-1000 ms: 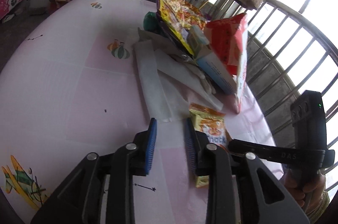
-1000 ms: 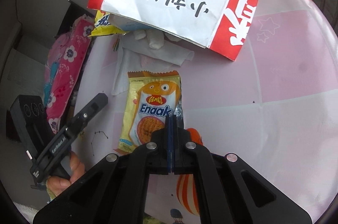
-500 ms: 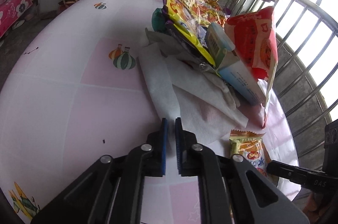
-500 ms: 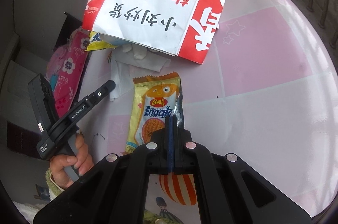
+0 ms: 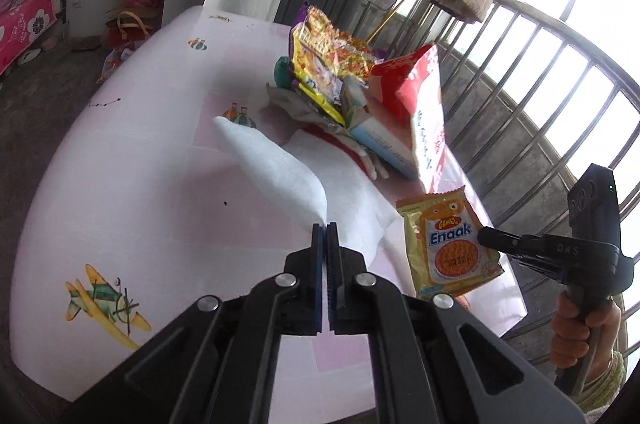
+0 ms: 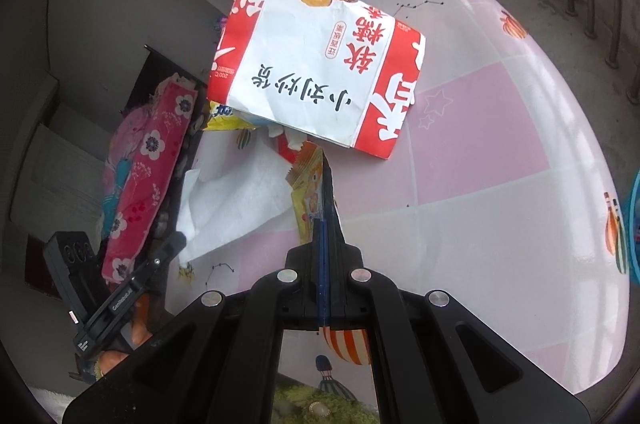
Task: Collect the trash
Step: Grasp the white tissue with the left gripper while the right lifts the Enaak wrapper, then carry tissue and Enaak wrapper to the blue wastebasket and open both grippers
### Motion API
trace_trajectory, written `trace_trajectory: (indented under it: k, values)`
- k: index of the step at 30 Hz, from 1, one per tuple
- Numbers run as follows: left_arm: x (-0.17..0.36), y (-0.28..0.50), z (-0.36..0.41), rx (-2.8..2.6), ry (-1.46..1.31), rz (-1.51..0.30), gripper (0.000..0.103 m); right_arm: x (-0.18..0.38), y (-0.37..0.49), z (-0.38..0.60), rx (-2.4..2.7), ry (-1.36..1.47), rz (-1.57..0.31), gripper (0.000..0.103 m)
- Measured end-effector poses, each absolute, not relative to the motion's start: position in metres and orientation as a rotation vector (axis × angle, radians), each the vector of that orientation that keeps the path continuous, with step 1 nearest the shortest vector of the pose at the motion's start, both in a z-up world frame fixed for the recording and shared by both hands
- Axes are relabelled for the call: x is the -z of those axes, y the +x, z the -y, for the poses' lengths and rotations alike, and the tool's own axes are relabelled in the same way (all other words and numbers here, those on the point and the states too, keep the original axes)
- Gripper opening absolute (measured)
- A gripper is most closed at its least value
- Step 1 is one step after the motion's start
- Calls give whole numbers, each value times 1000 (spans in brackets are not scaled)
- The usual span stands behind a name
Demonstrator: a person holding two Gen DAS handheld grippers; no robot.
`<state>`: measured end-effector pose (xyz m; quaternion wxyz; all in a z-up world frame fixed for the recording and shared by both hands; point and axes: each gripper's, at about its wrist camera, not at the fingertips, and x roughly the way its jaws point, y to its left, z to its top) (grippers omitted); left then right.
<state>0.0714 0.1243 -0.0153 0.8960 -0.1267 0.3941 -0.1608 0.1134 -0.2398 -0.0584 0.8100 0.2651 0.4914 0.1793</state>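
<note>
left gripper (image 5: pixel 325 224) clenched on white tissue (image 5: pixel 280 175), lifted off pink table (image 5: pixel 120 183) | right gripper (image 6: pixel 323 222) pinching Enaak snack packet (image 5: pixel 450 244) edge, raised | trash pile (image 5: pixel 344 91) far, red-white bag (image 6: pixel 320 71) on top

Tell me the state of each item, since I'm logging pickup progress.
left gripper: shut on the white tissue, lifted.
right gripper: shut on the Enaak packet, raised.
red and white bag: on the trash pile, ungrasped.
</note>
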Motion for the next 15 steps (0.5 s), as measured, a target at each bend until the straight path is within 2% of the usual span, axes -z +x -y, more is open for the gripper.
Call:
trace_trajectory:
  k: [7, 15]
  values:
    - [-31, 39, -118, 445, -249, -691, 1, 41, 98, 269, -362, 589, -971, 0]
    - [-81, 61, -62, 684, -234, -646, 1, 18, 75, 333, -202, 652, -830, 0]
